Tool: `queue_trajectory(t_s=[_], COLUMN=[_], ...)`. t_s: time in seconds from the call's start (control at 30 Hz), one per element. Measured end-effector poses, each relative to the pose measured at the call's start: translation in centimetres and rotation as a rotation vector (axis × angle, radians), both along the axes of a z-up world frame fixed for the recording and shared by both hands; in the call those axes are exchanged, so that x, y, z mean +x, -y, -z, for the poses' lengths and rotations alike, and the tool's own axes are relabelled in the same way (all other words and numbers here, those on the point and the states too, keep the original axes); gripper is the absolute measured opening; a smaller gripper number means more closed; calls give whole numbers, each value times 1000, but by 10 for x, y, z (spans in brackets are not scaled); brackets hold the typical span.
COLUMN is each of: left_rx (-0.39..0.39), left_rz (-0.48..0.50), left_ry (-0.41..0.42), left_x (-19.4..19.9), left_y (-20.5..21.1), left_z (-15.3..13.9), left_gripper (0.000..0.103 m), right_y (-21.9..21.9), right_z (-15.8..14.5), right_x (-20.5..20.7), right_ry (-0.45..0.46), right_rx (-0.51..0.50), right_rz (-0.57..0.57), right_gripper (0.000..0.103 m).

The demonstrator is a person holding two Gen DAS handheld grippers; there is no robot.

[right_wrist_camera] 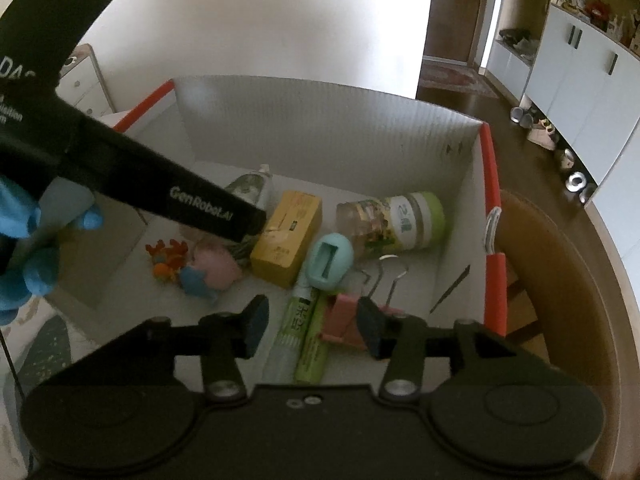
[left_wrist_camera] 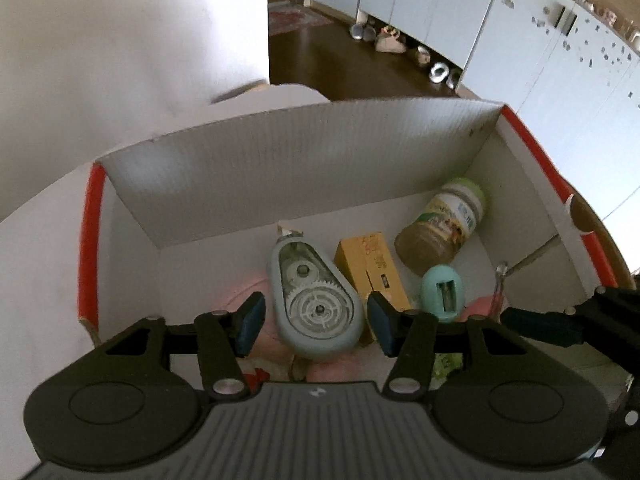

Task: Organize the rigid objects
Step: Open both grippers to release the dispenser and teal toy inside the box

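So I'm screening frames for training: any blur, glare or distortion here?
Left wrist view: fisheye bends the box rim; the wall upper left is washed out and smeared; the tape dispenser is sharp. Right wrist view: similar bending, bright wall, the glove soft at the edge.

The right tongs hang open above a white box with red edges, over two green tubes and a pink clip. Farther in lie a yellow carton, a mint sharpener and a green-lidded jar on its side. The left tongs' black body, held by a blue-gloved hand, reaches in from the left.
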State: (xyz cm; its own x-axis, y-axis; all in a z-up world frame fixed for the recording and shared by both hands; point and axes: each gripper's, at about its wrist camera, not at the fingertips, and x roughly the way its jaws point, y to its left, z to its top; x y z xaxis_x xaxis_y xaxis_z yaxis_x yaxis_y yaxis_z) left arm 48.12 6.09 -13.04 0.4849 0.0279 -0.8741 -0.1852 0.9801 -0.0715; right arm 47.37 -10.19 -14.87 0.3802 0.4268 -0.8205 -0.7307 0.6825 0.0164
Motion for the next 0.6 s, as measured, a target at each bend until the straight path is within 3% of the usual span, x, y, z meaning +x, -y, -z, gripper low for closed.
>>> queue_trajectory(t_s=[0.6], left_rx=[25], left_rz=[33], left_ry=[132], left_x=[-52], left_y=[16], left_z=[-46], left_gripper=[63], right_y=[23], right_z=[-39], right_x=[-26], right_ry=[37], right_rx=[72], right_rz=[46], right_gripper=[64])
